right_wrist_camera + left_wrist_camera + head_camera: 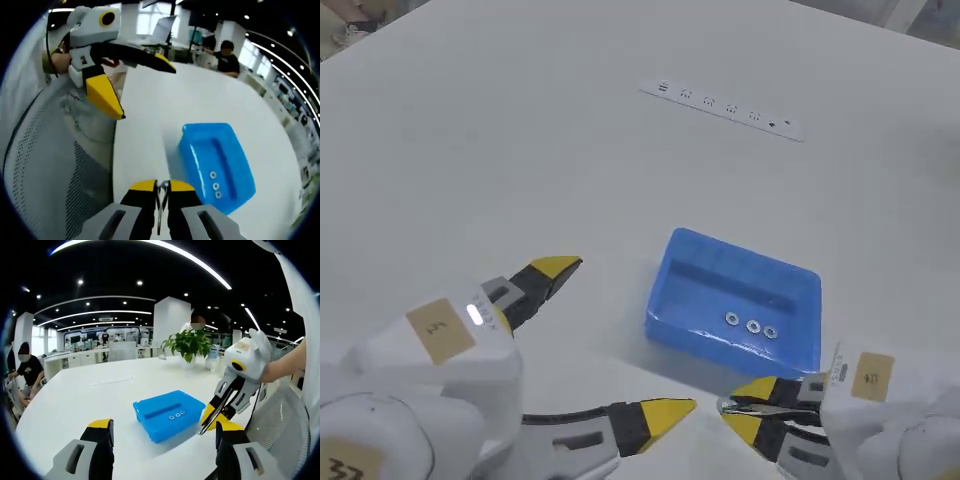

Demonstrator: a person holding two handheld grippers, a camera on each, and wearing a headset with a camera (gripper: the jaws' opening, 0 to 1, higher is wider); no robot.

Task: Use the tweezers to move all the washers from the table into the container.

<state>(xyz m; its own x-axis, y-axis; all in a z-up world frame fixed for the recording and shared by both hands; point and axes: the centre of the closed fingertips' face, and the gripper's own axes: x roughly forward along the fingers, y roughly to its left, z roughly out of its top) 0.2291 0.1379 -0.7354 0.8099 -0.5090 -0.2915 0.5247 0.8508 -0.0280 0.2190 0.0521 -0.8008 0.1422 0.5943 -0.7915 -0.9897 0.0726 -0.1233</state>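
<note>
A blue container (735, 290) sits on the white table with three washers (752, 326) lying in a row inside it. The right gripper view has the same container (200, 150) and its washers (216, 186). My left gripper (618, 337) is open just left of the container, with nothing between its yellow-tipped fingers. Down by the container's near corner my right gripper (748, 408) is shut on thin metal tweezers (740, 405), tips pointing left. From the left gripper view, the container (155, 422) lies ahead with the right gripper (220, 407) holding the tweezers (206, 424) beside it.
A white power strip (720, 105) lies flat on the far part of the table (470, 150). A potted plant (187, 342) stands at the table's far end. A mesh chair (55, 180) is near the table's edge. People sit at the far side.
</note>
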